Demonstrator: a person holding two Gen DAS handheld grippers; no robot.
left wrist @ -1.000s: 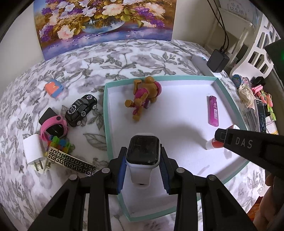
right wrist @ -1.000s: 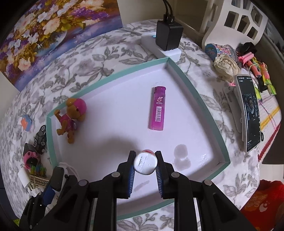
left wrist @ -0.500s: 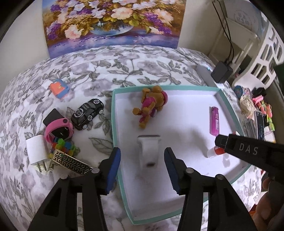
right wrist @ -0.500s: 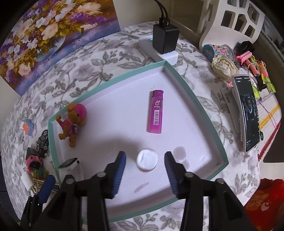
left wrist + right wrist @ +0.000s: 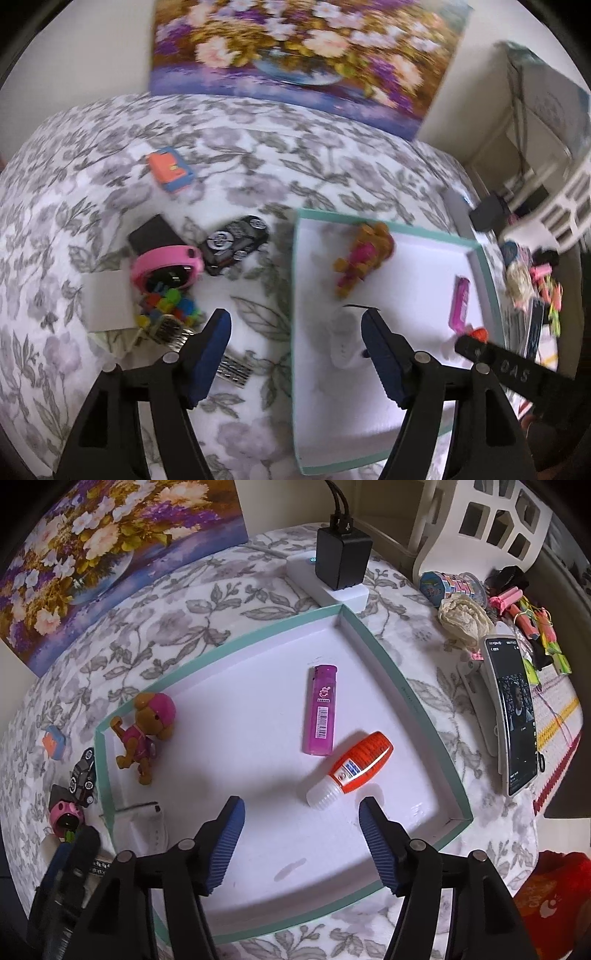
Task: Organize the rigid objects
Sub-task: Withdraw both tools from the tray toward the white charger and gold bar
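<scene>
Floral cloth is covering the desk (image 5: pixel 155 627) you are working over, with a flower painting (image 5: pixel 295 51) leaning at the back. Both claws are hanging released and carrying nothing: your left claw (image 5: pixel 295 332) is straddling the tray's left wall, your right claw (image 5: pixel 299 816) is hovering above the tray floor. Already lying inside the teal-rimmed tray (image 5: pixel 402 690) are 4 things: the toy dog (image 5: pixel 146 727), the purple lighter (image 5: pixel 320 710), the orange bottle (image 5: pixel 351 770) just beside it, and the white watch (image 5: pixel 142 827) near the left wall. You are judging the between-picks step here. Still waiting outside on the cloth are the toy car (image 5: pixel 234 245), the pink watch (image 5: pixel 168 267), the coloured blocks (image 5: pixel 166 310) and the orange eraser (image 5: pixel 170 173). Your next reach probably belongs to the left claw, swinging left toward that cluster; the view is blurring, so pick 1 piece cleanly.
</scene>
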